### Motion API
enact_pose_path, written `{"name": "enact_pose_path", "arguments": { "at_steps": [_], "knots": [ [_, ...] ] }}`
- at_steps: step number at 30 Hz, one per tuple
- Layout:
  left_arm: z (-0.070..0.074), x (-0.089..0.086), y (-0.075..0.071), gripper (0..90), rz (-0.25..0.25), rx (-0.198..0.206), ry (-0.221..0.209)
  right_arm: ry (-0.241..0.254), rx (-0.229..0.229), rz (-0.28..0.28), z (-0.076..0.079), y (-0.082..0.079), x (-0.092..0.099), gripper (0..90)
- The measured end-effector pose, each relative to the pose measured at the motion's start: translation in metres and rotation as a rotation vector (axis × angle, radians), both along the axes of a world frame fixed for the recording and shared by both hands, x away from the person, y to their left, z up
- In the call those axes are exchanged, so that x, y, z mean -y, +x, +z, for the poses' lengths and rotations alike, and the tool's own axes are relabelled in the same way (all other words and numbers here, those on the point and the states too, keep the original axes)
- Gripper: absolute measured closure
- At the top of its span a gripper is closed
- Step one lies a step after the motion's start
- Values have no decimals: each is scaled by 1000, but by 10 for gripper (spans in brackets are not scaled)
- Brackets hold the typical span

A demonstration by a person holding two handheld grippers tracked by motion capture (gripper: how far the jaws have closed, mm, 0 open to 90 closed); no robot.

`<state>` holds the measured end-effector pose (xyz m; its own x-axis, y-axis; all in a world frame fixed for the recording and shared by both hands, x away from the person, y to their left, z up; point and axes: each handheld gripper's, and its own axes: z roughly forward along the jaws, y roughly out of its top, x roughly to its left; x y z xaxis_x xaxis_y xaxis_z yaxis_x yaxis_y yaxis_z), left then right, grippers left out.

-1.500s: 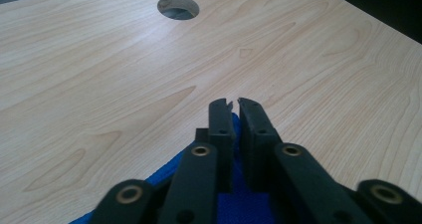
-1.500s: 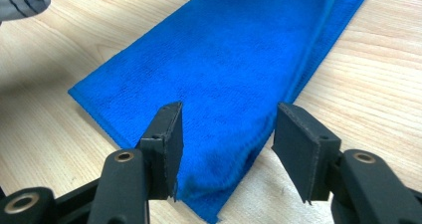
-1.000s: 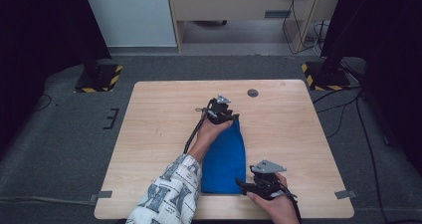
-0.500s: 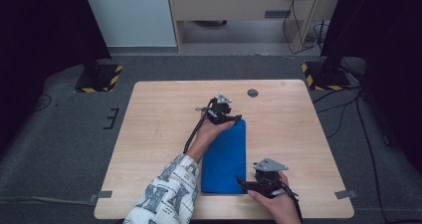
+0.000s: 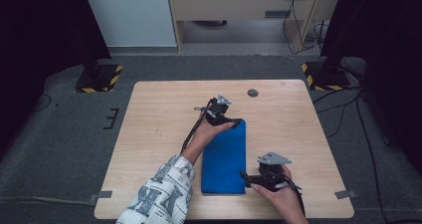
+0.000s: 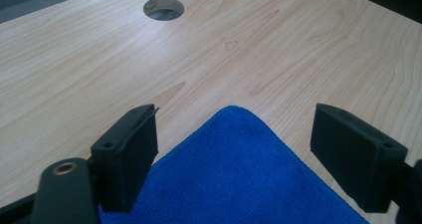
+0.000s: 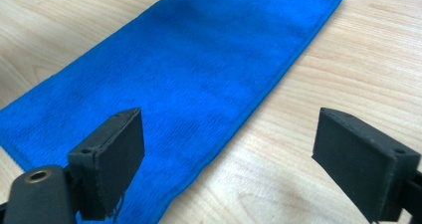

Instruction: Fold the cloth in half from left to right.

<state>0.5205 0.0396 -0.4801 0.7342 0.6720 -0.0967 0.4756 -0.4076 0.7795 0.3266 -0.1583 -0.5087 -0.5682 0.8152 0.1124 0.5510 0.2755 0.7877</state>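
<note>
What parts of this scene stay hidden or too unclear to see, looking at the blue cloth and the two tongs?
- Blue cloth: in the high view the left hand covers its left edge, so that side's shape is hidden.
- Cloth layers: too flat in every view to count the folds.
- Round hole in the table: what lies inside is too dark.
- Right tongs: the tips blur into the cloth edge in the high view.

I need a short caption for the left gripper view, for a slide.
Left gripper, jaws open, above a corner of the flat blue cloth on the wooden table.
</note>
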Motion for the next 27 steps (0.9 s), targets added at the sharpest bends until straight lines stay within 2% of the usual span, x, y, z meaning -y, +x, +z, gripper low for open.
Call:
{"name": "enact_pose_path", "arguments": {
  "at_steps": [2, 9, 11, 13, 15, 22, 27],
  "knots": [
    [1, -1, -2, 160, -4, -6, 15, -1, 2, -3, 0, 4, 1, 123],
    [4, -9, -6, 128, -5, -5, 28, -11, 9, -11, 1, 19, 5, 115],
    [3, -13, -9, 122, -3, -6, 38, -7, 5, -21, 1, 31, 8, 113],
    [3, -18, -10, 119, 0, -9, 38, -1, 0, -28, 1, 34, 8, 111],
    [2, -25, -13, 108, 3, -8, 59, -14, 6, -28, 0, 46, 10, 101],
    [1, -43, -13, 107, 18, -13, 53, -5, 6, -24, -2, 70, 8, 102],
    [0, -53, -13, 111, 30, -18, 45, -3, -8, -26, -1, 88, 2, 139]
  ]
}}
